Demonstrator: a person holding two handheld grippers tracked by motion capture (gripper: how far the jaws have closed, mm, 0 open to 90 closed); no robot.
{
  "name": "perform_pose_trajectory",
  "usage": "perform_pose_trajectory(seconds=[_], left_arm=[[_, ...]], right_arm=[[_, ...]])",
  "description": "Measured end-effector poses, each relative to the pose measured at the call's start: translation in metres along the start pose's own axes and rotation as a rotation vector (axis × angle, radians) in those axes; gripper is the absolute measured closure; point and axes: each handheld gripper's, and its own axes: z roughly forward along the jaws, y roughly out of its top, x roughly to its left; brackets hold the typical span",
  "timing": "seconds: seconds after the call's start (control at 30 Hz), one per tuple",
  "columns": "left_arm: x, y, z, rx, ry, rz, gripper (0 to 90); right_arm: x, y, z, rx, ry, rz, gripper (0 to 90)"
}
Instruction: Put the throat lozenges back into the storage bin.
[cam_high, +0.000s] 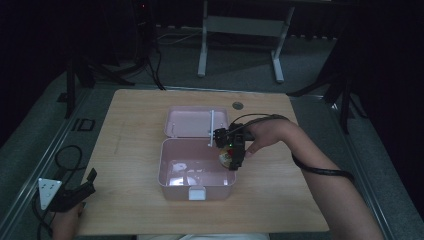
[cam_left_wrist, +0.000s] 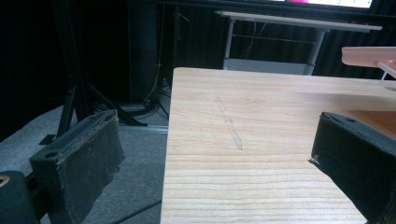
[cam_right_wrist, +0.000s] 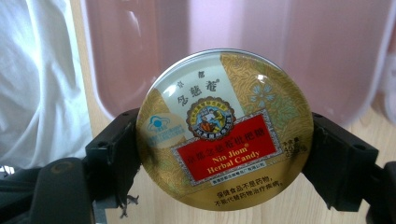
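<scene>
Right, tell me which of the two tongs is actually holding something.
The right tongs, over the open pink box, are shut on the round candy tin. The left tongs are open, with nothing between them, at the table's near left corner.

1. In the high view the round gold candy tin (cam_high: 225, 158) is mostly hidden behind the right tool (cam_high: 234, 161); its label is too small to read.
2. The pink plastic box (cam_left_wrist: 369, 56) is cut off at the upper right of the left gripper view.
3. The lower left of the high view cuts off the person's left hand (cam_high: 67, 222).
</scene>
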Motion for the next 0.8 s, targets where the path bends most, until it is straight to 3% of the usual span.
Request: perform_pose_trajectory(seconds=[0.27, 0.8], left_arm=[[0.0, 0.0, 0.0, 0.001, -0.002, 0.001, 2.5], [0.0, 0.0, 0.0, 0.005, -0.002, 0.0, 2.4]], right_arm=[[0.002, 0.017, 0.013, 0.004, 0.008, -0.036, 19.9], [-0.001, 0.029, 0.055, -0.003, 0.047, -0.044, 19.9]])
